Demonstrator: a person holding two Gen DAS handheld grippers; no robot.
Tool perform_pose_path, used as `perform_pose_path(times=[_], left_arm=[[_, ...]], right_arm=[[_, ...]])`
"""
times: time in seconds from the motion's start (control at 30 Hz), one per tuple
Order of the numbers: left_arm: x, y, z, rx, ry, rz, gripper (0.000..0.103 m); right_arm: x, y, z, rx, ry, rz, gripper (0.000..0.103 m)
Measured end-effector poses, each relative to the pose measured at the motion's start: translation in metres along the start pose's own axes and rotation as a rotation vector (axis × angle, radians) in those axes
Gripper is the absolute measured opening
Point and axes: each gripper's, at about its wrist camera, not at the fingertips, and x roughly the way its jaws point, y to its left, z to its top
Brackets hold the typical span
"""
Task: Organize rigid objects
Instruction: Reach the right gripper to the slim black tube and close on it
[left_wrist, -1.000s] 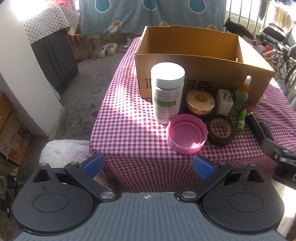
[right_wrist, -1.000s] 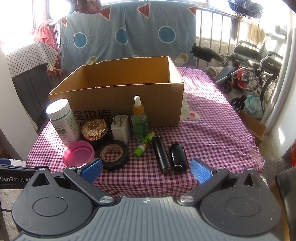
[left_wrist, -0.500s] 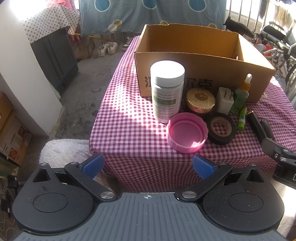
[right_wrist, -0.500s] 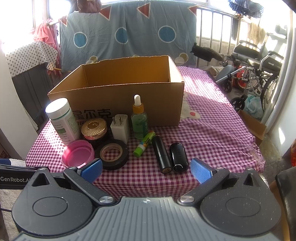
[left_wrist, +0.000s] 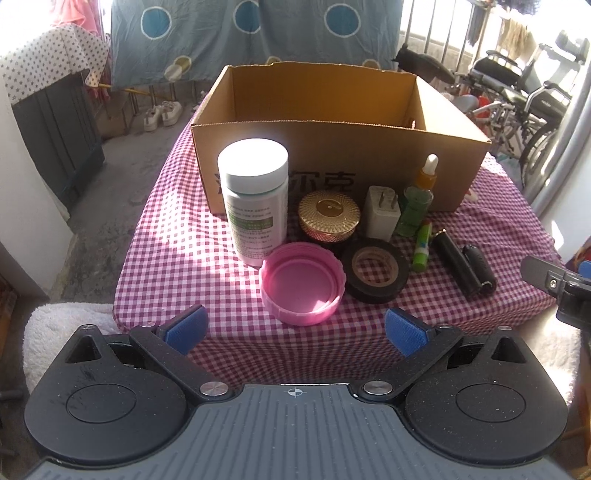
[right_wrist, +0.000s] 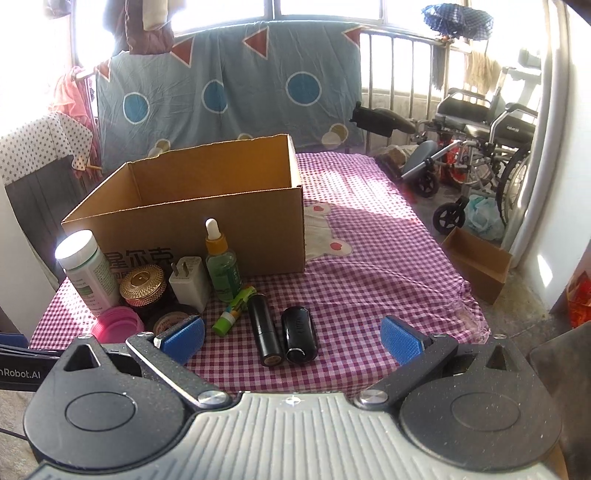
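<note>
- While the left gripper (left_wrist: 294, 329) waits at the near edge of the table (left_wrist: 184, 258), its camera sees one box (left_wrist: 332, 162) at the back, open at the top.
- One white bottle (left_wrist: 256, 199) stands in front of the box, at the left.
- One pink lid (left_wrist: 302, 282) lies just in front of the bottle, hollow side up.
- One gold jar (left_wrist: 328, 216), one white plug (left_wrist: 382, 214) and one dropper bottle (left_wrist: 417, 206) stand in a row by the box wall.
- One tape roll (left_wrist: 375, 269) lies flat, just beside the pink lid.
- One green stick (left_wrist: 422, 245) and two black tubes (left_wrist: 456, 262) lie to the right of the tape.
- Left jaws are wide apart. They hold nothing and touch nothing.
- Part of the right gripper (left_wrist: 557, 282) shows at the right edge.

- From the right gripper (right_wrist: 293, 338), the same things show: one box (right_wrist: 207, 221), one white bottle (right_wrist: 86, 271), one gold jar (right_wrist: 142, 282), one white plug (right_wrist: 190, 282), one dropper bottle (right_wrist: 220, 264), one pink lid (right_wrist: 116, 325), one green stick (right_wrist: 234, 310).
- Two black tubes (right_wrist: 262, 326) lie side by side, right in front of this gripper.
- Only a bit of the tape roll (right_wrist: 170, 319) shows behind a blue fingertip (right_wrist: 183, 338).
- Right jaws are wide apart too, with nothing held and nothing touched.
- One wheelchair (right_wrist: 480, 147) stands far off at the right.
</note>
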Motion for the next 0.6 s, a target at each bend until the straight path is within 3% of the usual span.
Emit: perform_pose_path(times=[0.17,0.3,0.4,0.53,0.6], left_arm=[[0.006,-0.026,0.008,0.106,-0.038,-0.149,0.102],[0.015,-0.054,0.014,0.195,-0.059,-0.228,0.100],[0.023,-0.071,0.018,0.243,-0.053,-0.276,0.096],[0.031,-0.093,0.019,0.313,-0.066,-0.332,0.091],[0.034,-0.102,0.019,0.347,-0.073,-0.355,0.081]], right_arm=[[0.002,-0.039,0.004,0.116,-0.023,0.009,0.103],[0.007,-0.058,0.002,0.163,-0.021,0.008,0.102],[0.016,-0.068,0.000,0.184,-0.004,0.025,0.096],[0.030,-0.077,0.001,0.213,0.026,0.113,0.078],[0.038,-0.079,0.004,0.227,0.045,0.180,0.073]])
